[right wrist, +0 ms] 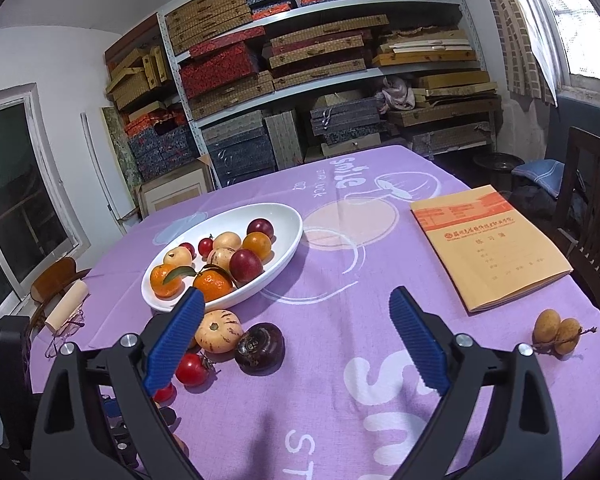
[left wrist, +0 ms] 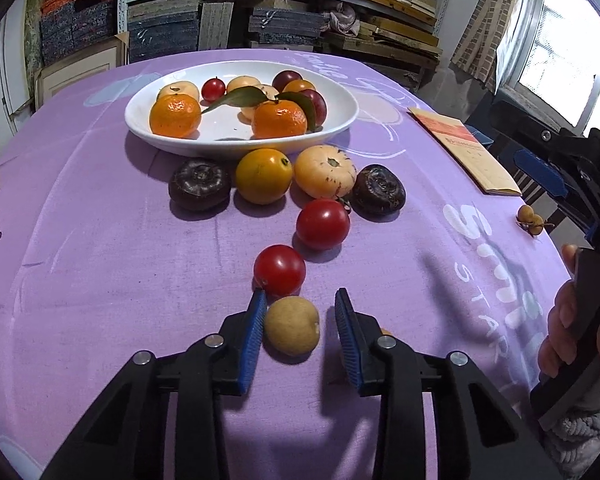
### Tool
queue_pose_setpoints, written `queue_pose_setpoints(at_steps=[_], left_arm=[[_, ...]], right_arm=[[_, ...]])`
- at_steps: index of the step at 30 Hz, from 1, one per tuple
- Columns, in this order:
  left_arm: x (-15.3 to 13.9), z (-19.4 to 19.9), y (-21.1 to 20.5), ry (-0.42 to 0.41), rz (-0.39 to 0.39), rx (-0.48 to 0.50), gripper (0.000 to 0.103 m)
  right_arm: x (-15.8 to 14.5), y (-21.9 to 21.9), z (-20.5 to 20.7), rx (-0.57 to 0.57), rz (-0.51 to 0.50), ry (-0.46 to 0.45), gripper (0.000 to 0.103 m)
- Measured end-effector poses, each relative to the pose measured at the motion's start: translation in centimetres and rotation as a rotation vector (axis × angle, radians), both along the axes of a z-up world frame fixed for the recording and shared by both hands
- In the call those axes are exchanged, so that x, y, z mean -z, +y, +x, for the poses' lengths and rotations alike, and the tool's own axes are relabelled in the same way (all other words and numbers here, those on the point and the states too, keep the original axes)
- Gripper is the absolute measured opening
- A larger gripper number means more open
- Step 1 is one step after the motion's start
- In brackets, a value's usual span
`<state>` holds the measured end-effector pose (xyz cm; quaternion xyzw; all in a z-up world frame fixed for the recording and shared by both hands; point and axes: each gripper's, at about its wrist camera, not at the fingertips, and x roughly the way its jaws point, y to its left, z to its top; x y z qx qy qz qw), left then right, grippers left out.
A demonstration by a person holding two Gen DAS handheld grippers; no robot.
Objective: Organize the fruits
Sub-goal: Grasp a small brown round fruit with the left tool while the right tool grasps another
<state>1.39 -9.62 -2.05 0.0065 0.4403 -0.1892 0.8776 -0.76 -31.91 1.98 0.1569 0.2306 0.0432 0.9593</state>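
Fruits lie partly in white oval dish, partly loose on purple tablecloth. Loose group at the dish's 6 o'clock rim: two dark fruits, yellow-orange fruit, pale speckled fruit, two red tomatoes. Tan round fruit sits between the pads of left gripper; left pad touching it, right pad with a sliver of gap, jaws narrow. Nearer tomato just at 12 o'clock of it, touching left fingertip. Right gripper spread wide, nothing between pads, over bare cloth. Twin tan fruits at its 3 o'clock, beside tan notebook.
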Motion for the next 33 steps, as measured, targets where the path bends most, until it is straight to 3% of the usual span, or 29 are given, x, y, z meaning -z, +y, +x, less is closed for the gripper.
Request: queue_pose_setpoints(at_steps=[2,9,18,23,27,30,32,33], left_arm=[[0.0,-0.1,-0.1,0.008,-0.01,0.016,0.025],[-0.5,-1.6,1.9,-0.024,-0.003,-0.017,0.025],[-1.9,-1.7,8.9,-0.103,0.008,-0.192,0.025],[-1.8,-1.2,10.2,-0.097,-0.027,-0.218,0.025],[-1.4,-1.3,10.0,-0.095,-0.024,-0.203,0.025],[-1.2,-1.3,10.0,-0.087,-0.03,-0.197,0.025],[-1.0,-1.2,10.1,-0.08,-0.035,-0.196,0.025],[-0.9,-1.2,10.1,-0.076,-0.037,-0.196,0.025]], right_arm=[[0.1,0.1,0.0,-0.006,0.002,0.005,0.091],[0.7,3.1,0.0,-0.127,-0.065,0.062,0.091],[2.4,9.5,-3.3,-0.297,-0.196,0.162,0.091],[3.1,11.4,-3.7,-0.332,-0.237,0.221,0.084],[3.8,12.7,-3.5,-0.366,-0.268,0.271,0.07],[3.9,13.1,-3.3,-0.371,-0.284,0.286,0.068],[4.1,13.2,-3.1,-0.374,-0.286,0.301,0.062],[4.3,13.3,-3.0,-0.376,-0.286,0.311,0.053]])
